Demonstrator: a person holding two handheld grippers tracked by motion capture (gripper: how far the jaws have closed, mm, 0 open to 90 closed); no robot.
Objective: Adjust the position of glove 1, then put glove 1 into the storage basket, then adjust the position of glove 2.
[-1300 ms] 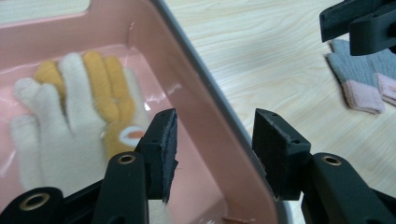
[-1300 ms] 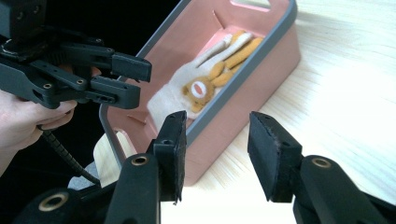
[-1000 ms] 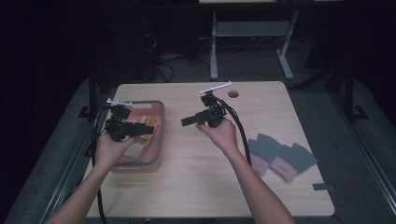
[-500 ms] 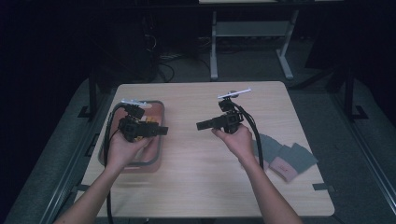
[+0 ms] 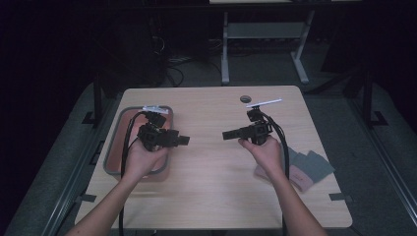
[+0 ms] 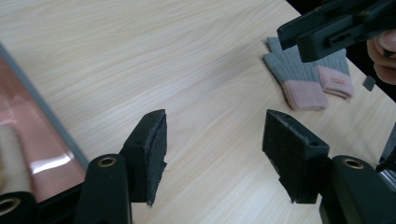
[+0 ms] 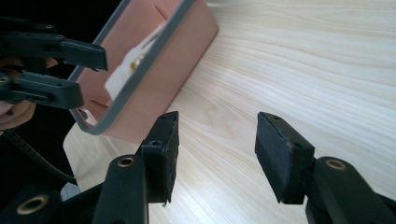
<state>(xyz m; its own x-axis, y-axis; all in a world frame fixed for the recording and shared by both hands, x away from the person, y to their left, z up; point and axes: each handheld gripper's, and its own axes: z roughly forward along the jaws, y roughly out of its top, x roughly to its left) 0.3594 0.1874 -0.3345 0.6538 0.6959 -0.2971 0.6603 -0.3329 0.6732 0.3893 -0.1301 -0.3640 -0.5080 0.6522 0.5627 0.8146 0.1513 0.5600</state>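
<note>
A dim room with a metal stand and cables on the floor lies behind a light wooden table [image 5: 211, 167], which carries a pink tray with a grey rim [image 5: 112, 156] at its left side and a few grey knit gloves with pink cuffs [image 5: 307, 167] at its right edge. The left gripper [image 5: 183, 140] hangs just past the tray's right rim, pointing toward the table's middle, its jaws spread wide with nothing between them; in the left gripper view the gloves [image 6: 299, 74] lie well apart from it, across bare wood. The right gripper [image 5: 228, 134] faces it from the other side, also released and empty, with the tray [image 7: 140, 74] ahead of it and something pale and white resting inside [image 7: 122, 74]. Judging from this, the work looks barely begun or between steps: the gloves lie untouched at the far right, behind the right hand [image 5: 268, 155], neither tool carries anything, and any moving of gloves toward the tray looks still to be done.
</note>
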